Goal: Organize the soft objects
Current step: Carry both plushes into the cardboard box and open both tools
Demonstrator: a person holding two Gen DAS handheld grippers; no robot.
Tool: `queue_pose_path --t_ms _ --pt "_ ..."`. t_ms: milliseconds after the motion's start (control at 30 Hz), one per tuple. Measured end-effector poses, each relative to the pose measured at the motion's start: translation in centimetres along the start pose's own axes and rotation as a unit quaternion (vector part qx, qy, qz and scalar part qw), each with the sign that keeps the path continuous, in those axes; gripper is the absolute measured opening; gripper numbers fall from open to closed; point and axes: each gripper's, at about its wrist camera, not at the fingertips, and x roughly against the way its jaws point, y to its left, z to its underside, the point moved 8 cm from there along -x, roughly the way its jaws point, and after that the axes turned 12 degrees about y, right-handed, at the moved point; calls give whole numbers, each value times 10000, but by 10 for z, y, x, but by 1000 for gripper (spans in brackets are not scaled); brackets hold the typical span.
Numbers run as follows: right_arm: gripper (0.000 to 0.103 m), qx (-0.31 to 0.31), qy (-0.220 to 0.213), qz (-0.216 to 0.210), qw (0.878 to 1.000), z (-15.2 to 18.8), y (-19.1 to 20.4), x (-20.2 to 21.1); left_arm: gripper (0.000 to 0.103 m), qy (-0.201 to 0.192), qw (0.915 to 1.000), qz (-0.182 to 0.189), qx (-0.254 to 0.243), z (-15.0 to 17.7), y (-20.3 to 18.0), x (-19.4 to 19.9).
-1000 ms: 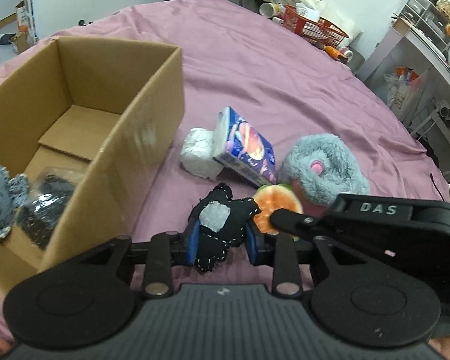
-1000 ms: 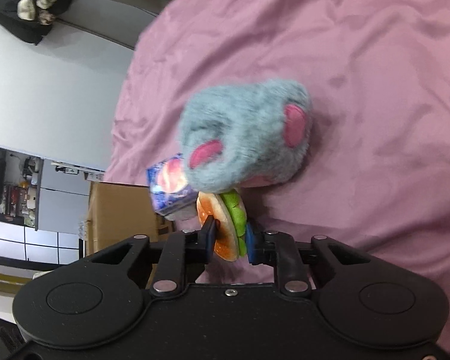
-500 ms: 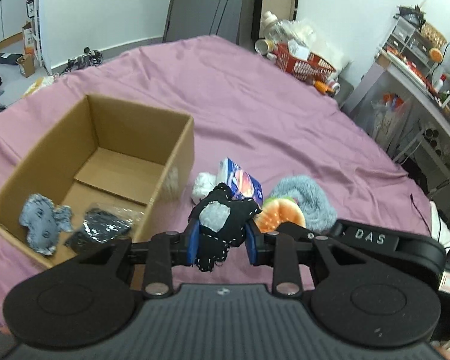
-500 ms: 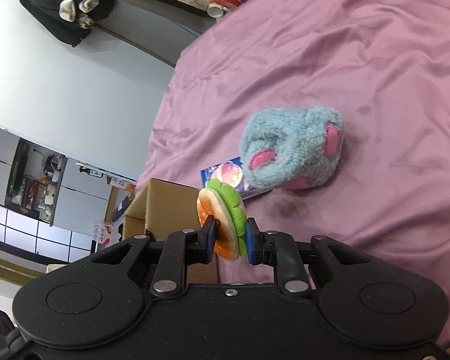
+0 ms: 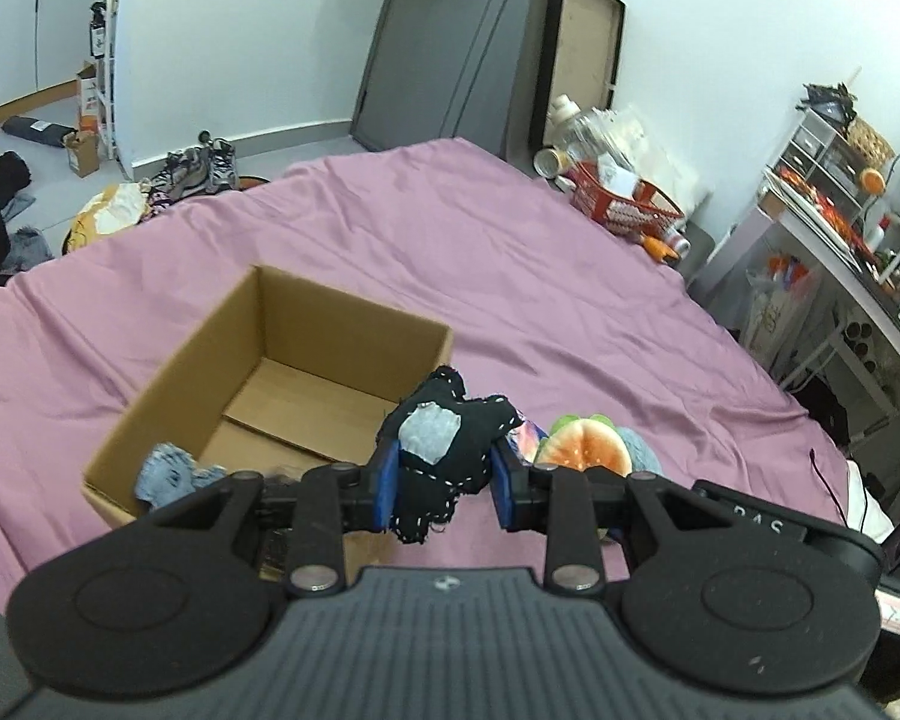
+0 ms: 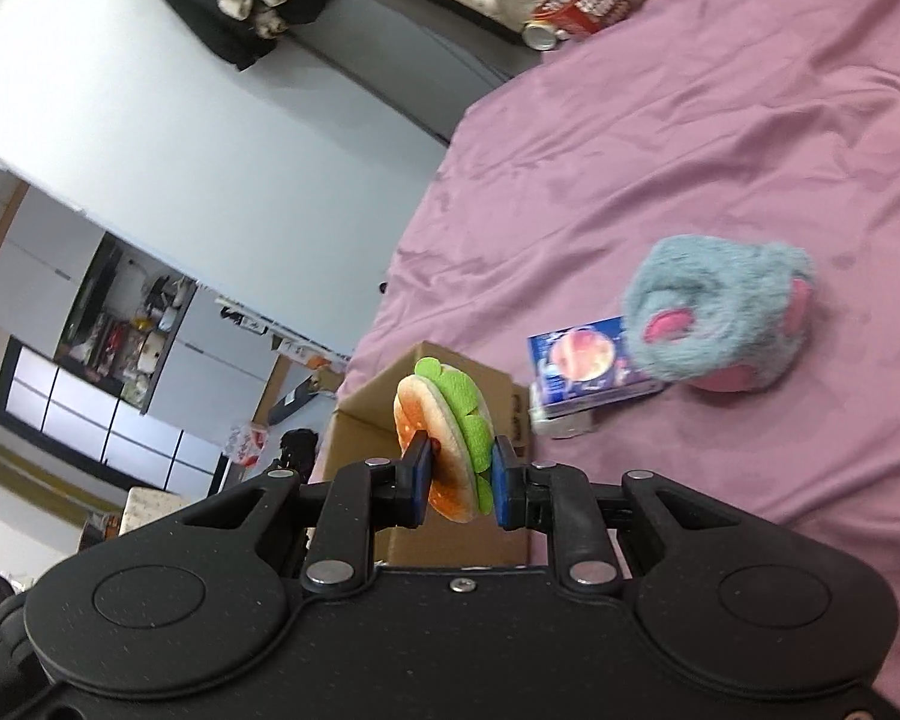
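- Our left gripper (image 5: 444, 491) pinches a black cloth toy (image 5: 441, 456) with white stitching and a grey patch, held in the air just beside the near right corner of the cardboard box (image 5: 354, 324).
- Our right gripper (image 6: 457, 491) pinches a plush burger (image 6: 444, 420) between its 2 blue pads, lifted clear of the bed (image 6: 720, 138).
- The box sits open on the purple bed; inside, near its front wall, lies a pale blue soft item (image 5: 171, 471).
- A fluffy blue-grey plush (image 6: 720, 315) with pink ears rests on the bed, touching a small printed packet (image 6: 588, 369) that lies between it and the box.
- A red basket (image 5: 627, 204) sits at the far edge of the bed.
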Motion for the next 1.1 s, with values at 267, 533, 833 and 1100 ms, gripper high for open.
queue_pose_path --t_ms 267,533,833,1100 --pt "20 294 64 -79 9995 6 18 -17 30 -61 9997 -63 236 -13 35 5" --pt "20 622 96 -210 9978 15 39 -34 31 3 9986 -69 520 -18 71 -4" --pt "20 986 193 -281 9945 21 59 -51 34 358 9964 -41 762 -11 95 -30" --pt "21 1019 199 -166 9945 21 61 -59 49 681 9932 -90 943 -7 112 -39"
